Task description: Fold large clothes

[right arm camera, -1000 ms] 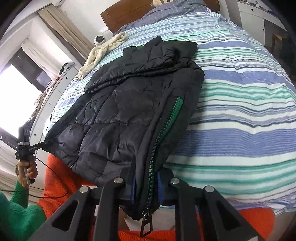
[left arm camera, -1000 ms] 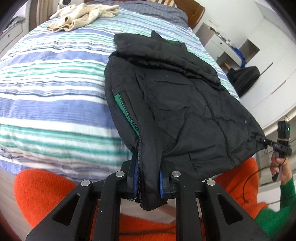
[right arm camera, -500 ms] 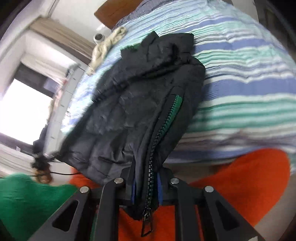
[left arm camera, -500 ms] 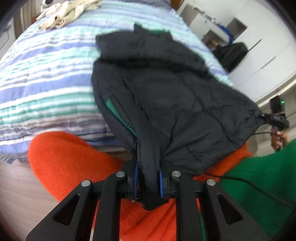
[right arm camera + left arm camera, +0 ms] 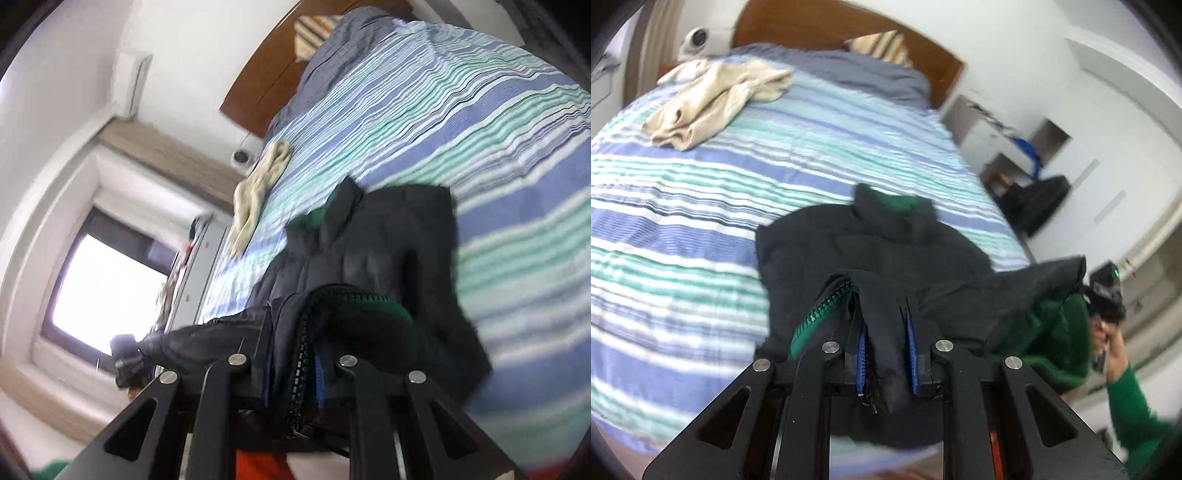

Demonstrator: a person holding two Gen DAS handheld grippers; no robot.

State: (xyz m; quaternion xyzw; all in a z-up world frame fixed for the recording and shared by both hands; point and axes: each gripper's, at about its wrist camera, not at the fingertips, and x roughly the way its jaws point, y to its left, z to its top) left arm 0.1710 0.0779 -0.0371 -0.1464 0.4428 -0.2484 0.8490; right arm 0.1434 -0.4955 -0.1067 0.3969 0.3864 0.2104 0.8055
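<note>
While both grippers pinch its bottom edge, the black puffer jacket (image 5: 886, 254) gets folded up toward its collar on the striped bed (image 5: 683, 229)
Left gripper (image 5: 886, 363) and right gripper (image 5: 293, 373) each squeeze the hem by the green zipper (image 5: 816, 314); next they need to lay it flat on top and let go; no words or labels can be read

Matt quilted jacket (image 5: 886, 254); wood headboard (image 5: 827, 26)

both wrist views look close along their fingers (image 5: 912, 354) up the striped bed (image 5: 701, 206); both share the headboard (image 5: 258, 88)
</note>
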